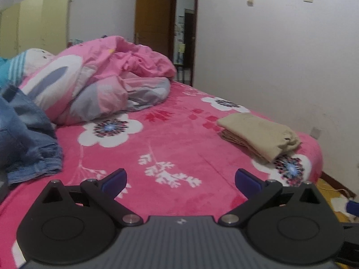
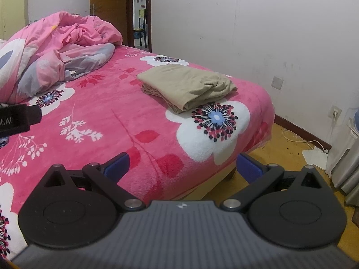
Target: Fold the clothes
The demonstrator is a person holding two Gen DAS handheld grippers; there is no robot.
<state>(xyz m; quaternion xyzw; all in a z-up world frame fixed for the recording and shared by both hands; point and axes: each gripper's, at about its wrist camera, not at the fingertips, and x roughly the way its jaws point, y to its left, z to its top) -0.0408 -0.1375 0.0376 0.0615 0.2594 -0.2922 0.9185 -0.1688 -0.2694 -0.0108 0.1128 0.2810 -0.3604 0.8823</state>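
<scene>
Pink floral bedspread (image 1: 170, 139) lies beneath both spread, empty grippers, left gripper (image 1: 180, 177) and right gripper (image 2: 182, 164), with the folded beige garment (image 2: 186, 85) set ahead-right, probably finished, and crumpled jeans (image 1: 24, 139) left awaiting folding.

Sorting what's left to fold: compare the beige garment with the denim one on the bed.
The beige garment is folded into a flat, neat stack near the bed's far corner; the denim garment lies crumpled and unfolded at the left edge, its frayed hem showing. Beige is plain; denim is faded blue. Both rest on the pink floral blanket, untouched by either gripper.
</scene>
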